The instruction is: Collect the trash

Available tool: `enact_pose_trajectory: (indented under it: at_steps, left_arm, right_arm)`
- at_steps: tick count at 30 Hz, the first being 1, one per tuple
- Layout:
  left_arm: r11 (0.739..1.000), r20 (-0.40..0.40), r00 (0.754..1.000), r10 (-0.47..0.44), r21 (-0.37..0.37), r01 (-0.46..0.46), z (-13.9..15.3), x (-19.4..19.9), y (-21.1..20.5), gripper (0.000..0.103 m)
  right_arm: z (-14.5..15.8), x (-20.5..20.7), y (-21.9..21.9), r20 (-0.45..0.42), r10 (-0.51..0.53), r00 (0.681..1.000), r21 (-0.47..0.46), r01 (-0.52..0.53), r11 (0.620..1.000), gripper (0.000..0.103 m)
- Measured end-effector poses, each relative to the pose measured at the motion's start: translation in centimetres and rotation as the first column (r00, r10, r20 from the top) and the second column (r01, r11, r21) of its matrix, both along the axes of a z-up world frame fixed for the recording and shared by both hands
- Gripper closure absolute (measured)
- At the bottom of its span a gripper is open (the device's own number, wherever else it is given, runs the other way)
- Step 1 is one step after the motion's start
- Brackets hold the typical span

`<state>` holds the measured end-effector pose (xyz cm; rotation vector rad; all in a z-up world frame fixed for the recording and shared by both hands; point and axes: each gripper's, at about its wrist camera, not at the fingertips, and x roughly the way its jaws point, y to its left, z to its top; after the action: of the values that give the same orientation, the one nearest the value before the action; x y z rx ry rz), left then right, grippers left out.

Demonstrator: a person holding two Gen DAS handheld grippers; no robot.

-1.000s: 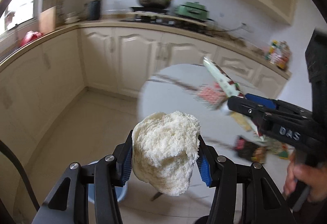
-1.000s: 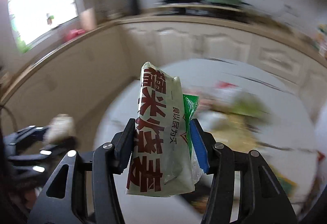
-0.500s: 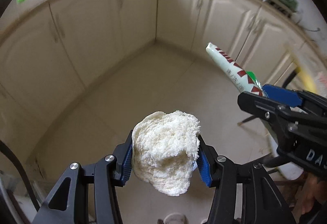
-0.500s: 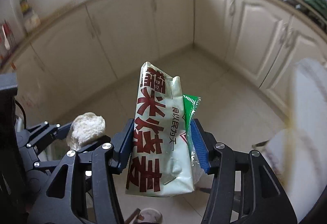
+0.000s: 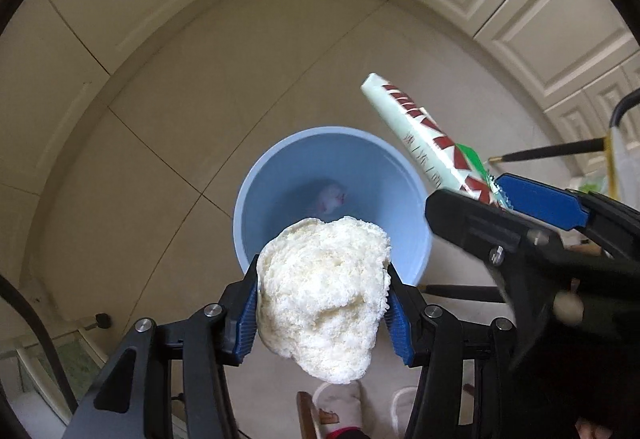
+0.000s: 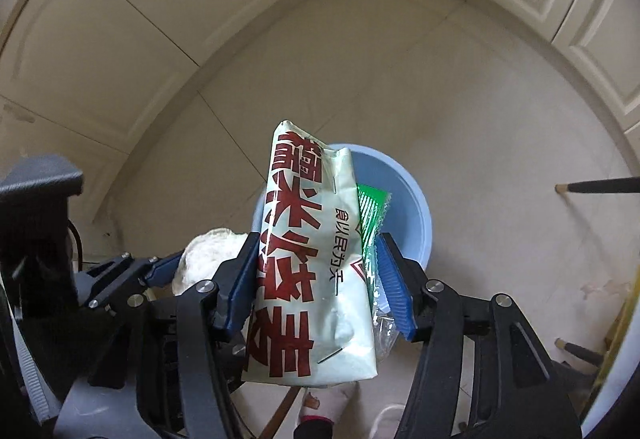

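Newly below: bin (image 5: 256, 199), red-lettered wrapper (image 6: 308, 263).

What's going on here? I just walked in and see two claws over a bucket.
A person is collecting trash with a claw in each hand. The left claw grips a white crumbly lump, and the right claw has a snack wrapper between its pads, which have just been opening. Both hover above a blue bucket on the kitchen floor.
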<state>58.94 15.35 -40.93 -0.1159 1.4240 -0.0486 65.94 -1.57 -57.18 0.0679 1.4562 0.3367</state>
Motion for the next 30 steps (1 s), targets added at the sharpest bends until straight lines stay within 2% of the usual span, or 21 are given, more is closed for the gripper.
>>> enact_pose_trajectory:
  at_steps: [3,7,9,11,17,20,22,23,24,25,26,30]
  left_arm:
    - [0.999,-0.031,0.999,0.029,-0.013,-0.029,-1.1,2.2,0.5,0.051]
    - [0.998,-0.025,0.998,0.057,-0.033,-0.058,-1.6,3.4,1.4,0.048]
    - [0.994,-0.025,0.997,0.067,-0.087,-0.069,-1.7,4.1,1.9,0.043]
    - [0.995,-0.012,0.997,0.073,-0.073,-0.073,-1.4,4.3,2.1,0.041]
    - [0.996,0.026,0.996,0.091,-0.022,-0.090,0.6,3.4,2.0,0.041]
    - [0.994,0.063,0.993,0.103,0.029,-0.105,2.4,2.3,2.2,0.041]
    - [0.990,0.107,0.987,0.122,0.057,-0.128,4.5,1.1,2.9,0.041]
    - [0.988,0.130,0.983,0.132,0.061,-0.141,5.5,0.7,3.1,0.041]
    - [0.985,0.156,0.976,0.149,0.060,-0.160,6.7,0.1,3.4,0.041]
    - [0.981,0.182,0.969,0.169,0.064,-0.183,8.1,-0.5,3.8,0.041]
    - [0.979,0.183,0.966,0.181,0.058,-0.194,9.2,-1.2,4.0,0.041]
    - [0.972,0.293,0.935,0.200,0.060,-0.227,14.8,-3.9,4.2,0.041]
  right_arm:
    - [-1.6,0.4,-0.3,-0.027,-0.012,1.000,0.014,0.012,1.000,0.045]
    - [-2.4,1.6,-0.7,-0.055,-0.027,0.998,0.045,0.030,0.999,0.042]
    - [-2.4,1.8,-1.1,-0.058,-0.035,0.998,0.069,0.039,0.997,0.041]
    - [-2.4,2.9,-1.4,-0.056,-0.039,0.998,0.082,0.044,0.996,0.040]
    - [-1.0,2.0,-1.0,-0.049,-0.030,0.998,0.104,0.035,0.994,0.038]
    - [0.8,1.3,-0.1,-0.024,-0.013,1.000,0.101,0.015,0.995,0.037]
    - [3.2,0.4,0.6,0.014,0.005,1.000,0.102,-0.006,0.995,0.037]
    - [3.9,-0.1,1.0,0.032,0.010,0.999,0.099,-0.013,0.995,0.031]
    - [5.7,-0.7,1.5,0.066,0.018,0.998,0.082,-0.024,0.996,0.020]
    - [6.9,-1.0,2.0,0.094,0.027,0.995,0.071,-0.034,0.997,0.016]
    - [8.8,-1.7,2.4,0.142,0.040,0.989,0.058,-0.049,0.997,0.013]
    - [15.2,-4.3,3.3,0.268,0.071,0.961,-0.008,-0.071,0.997,0.012]
